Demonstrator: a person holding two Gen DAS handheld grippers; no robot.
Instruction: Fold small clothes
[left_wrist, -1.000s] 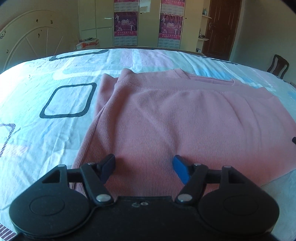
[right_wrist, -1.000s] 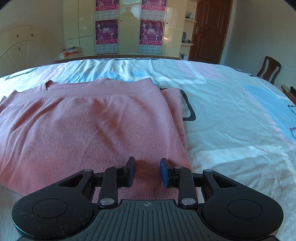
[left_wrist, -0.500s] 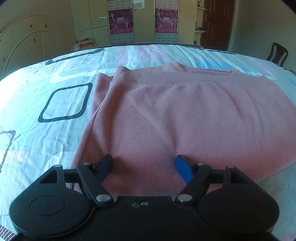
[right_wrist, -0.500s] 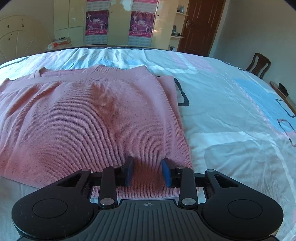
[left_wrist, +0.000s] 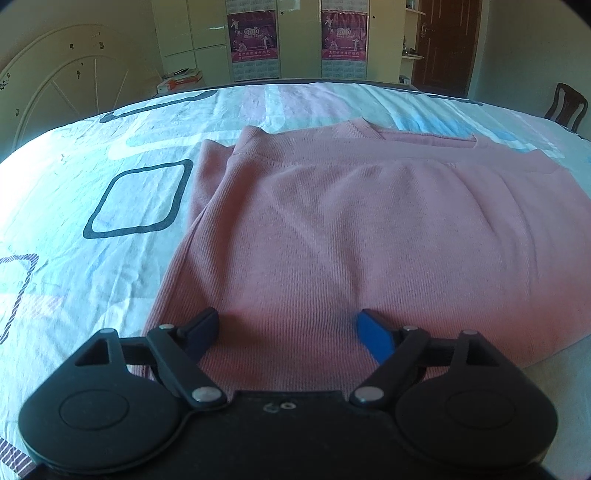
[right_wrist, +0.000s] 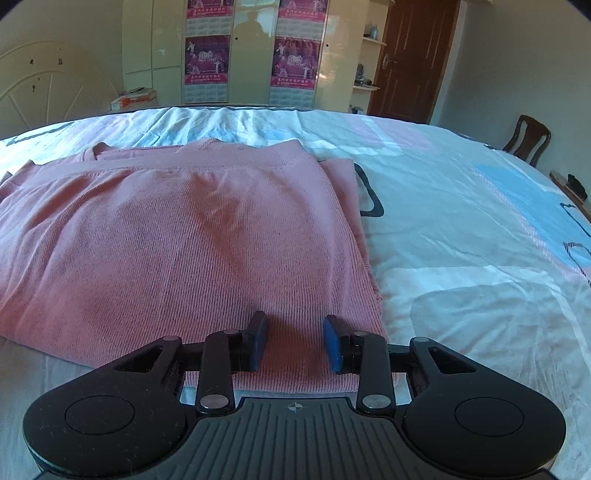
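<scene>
A pink knit top (left_wrist: 351, 229) lies folded flat on the bed, its neckline at the far edge. My left gripper (left_wrist: 290, 330) hovers over the garment's near left corner; its jaws are opening wide and only flat cloth shows below the gap, not pinched. In the right wrist view the same pink top (right_wrist: 177, 236) fills the left half. My right gripper (right_wrist: 294, 341) sits over its near right corner, open with a narrow gap, and the pads do not press the fabric.
The bed sheet (right_wrist: 461, 236) is white with blue and pink patches and dark outlined squares (left_wrist: 136, 199). A wooden chair (right_wrist: 530, 138) stands at the right, a brown door (right_wrist: 410, 55) and wardrobes with posters (left_wrist: 253, 37) behind. A white headboard (left_wrist: 70, 96) is at the left.
The left jaws have spread wider over the cloth. The right jaws opened slightly and that view has shifted a little. The pink top lies as before.
</scene>
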